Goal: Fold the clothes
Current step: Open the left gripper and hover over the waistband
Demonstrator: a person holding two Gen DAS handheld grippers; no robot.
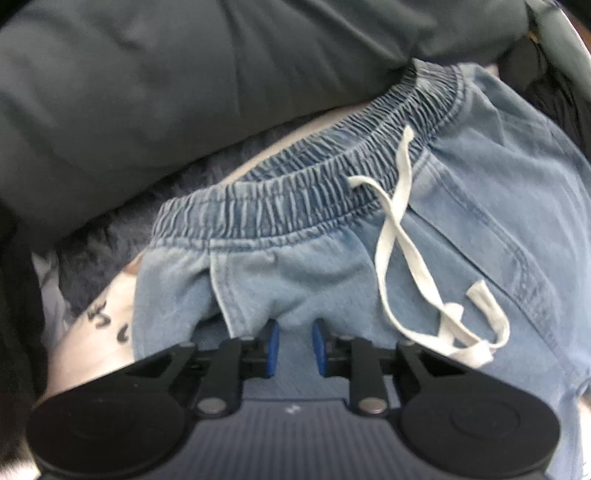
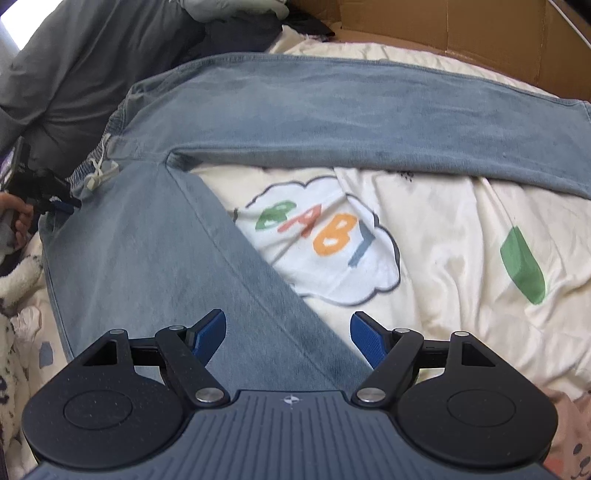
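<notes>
Light-blue jeans (image 2: 155,258) lie on a cream printed bedsheet (image 2: 461,240) with their legs spread in a V. In the left wrist view the elastic waistband (image 1: 295,192) and a white drawstring (image 1: 417,269) are close ahead. My left gripper (image 1: 295,341) is shut on a bunched fold of denim just below the waistband, with the blue pads (image 1: 273,343) nearly together. The right wrist view shows it small at the far left (image 2: 59,205), held by a hand (image 2: 18,218). My right gripper (image 2: 288,332) stands open over the near trouser leg, with nothing between its fingers.
A large dark grey cloth (image 1: 166,92) (image 2: 74,74) lies bunched behind the waistband. A cardboard box (image 2: 461,33) stands along the far edge of the bed. A fluffy spotted blanket (image 2: 18,288) lies at the left. The sheet bears a cloud print with coloured letters (image 2: 321,236).
</notes>
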